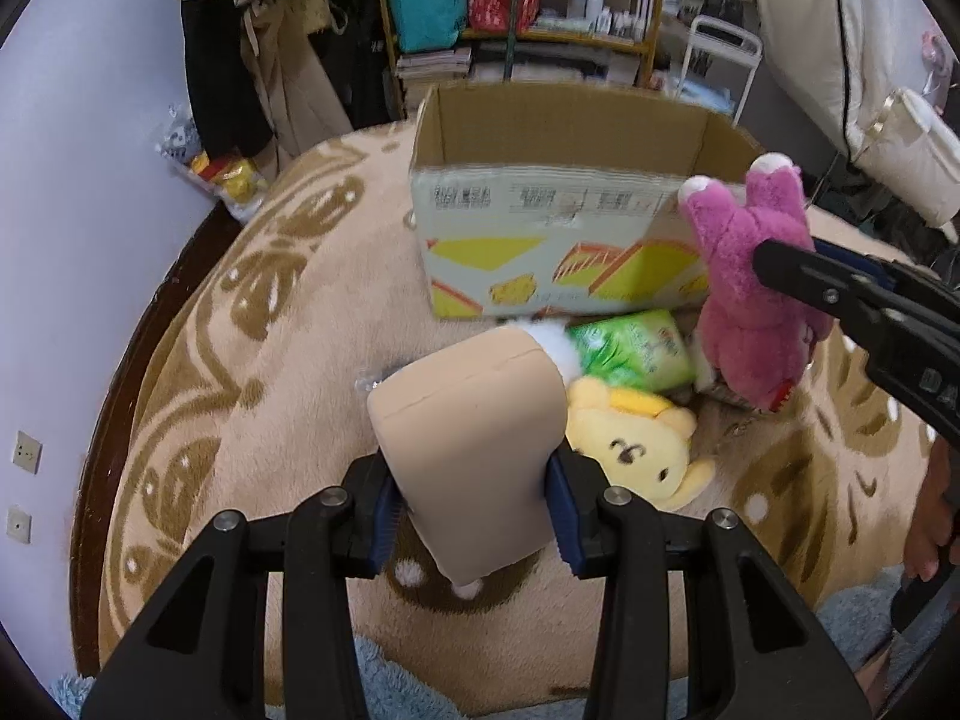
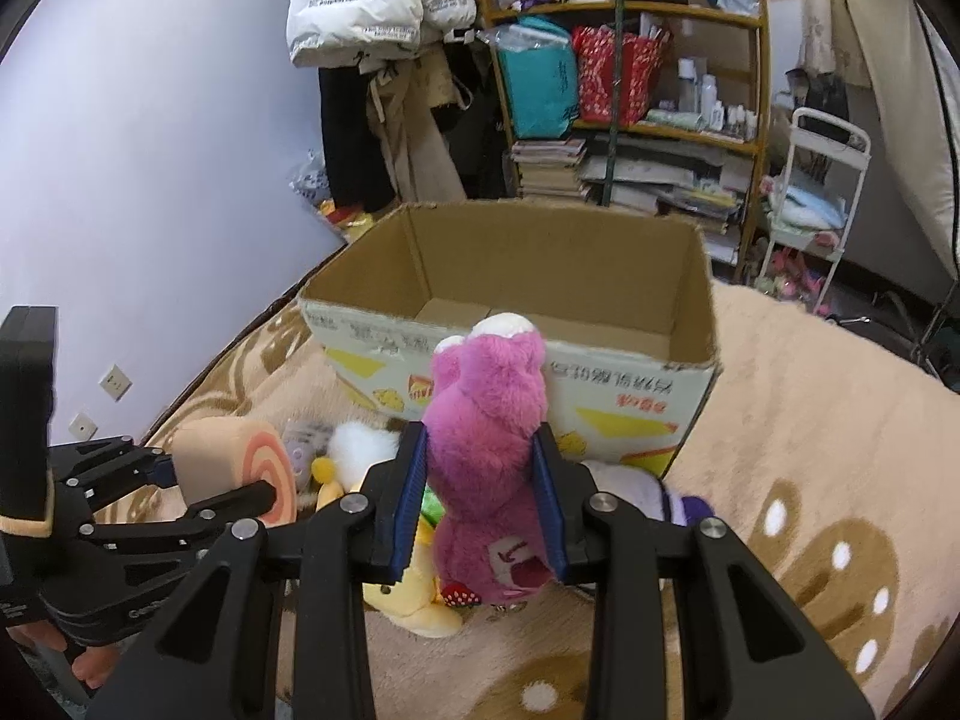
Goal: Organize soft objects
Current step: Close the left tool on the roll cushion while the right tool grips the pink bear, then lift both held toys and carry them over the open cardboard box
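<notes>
Cardboard shows bare along the floor of the open box (image 2: 528,276): nothing soft lies inside yet, so the sorting looks barely begun. The right gripper (image 2: 486,498) is clamped around the waist of a pink plush bear (image 2: 486,420), lifted just in front of the box's near wall. The left gripper (image 1: 474,510) is closed on a beige swiss-roll plush (image 1: 474,438), held up farther out from that wall. Still on the blanket (image 2: 810,420) before the box lie a yellow plush dog (image 1: 636,444), a green tissue pack (image 1: 630,348) and a white-and-purple plush (image 2: 648,492). Both held toys, then those, remain to be boxed.
</notes>
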Action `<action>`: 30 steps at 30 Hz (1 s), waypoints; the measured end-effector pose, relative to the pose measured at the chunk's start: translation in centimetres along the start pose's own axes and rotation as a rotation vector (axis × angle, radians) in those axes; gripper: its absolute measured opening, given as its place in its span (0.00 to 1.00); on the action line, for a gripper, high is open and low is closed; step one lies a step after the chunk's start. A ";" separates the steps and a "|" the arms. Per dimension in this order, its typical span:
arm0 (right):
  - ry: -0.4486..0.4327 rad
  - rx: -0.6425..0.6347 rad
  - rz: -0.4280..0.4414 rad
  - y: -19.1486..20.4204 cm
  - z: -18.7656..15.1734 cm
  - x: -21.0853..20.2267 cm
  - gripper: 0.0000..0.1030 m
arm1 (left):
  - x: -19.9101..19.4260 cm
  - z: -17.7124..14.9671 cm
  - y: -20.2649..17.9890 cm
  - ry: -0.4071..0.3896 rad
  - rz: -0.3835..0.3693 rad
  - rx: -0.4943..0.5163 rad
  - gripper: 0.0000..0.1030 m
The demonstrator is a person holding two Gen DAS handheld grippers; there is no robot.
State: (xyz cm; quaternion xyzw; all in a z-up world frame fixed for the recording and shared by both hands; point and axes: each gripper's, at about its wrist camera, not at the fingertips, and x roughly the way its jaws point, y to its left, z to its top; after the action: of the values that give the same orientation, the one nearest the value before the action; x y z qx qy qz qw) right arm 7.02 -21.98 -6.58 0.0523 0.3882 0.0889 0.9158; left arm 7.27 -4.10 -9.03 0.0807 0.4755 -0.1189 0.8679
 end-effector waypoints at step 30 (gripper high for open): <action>-0.373 -0.057 -0.111 0.0 7.7 -8.8 0.34 | -10.7 7.9 -0.3 -0.521 0.041 0.073 0.40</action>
State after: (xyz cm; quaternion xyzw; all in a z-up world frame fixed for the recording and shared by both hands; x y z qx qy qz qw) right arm 6.54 -24.02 4.90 0.0205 0.2115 0.0378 0.9764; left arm 7.99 -4.97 4.25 0.0883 0.2295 -0.1354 0.9598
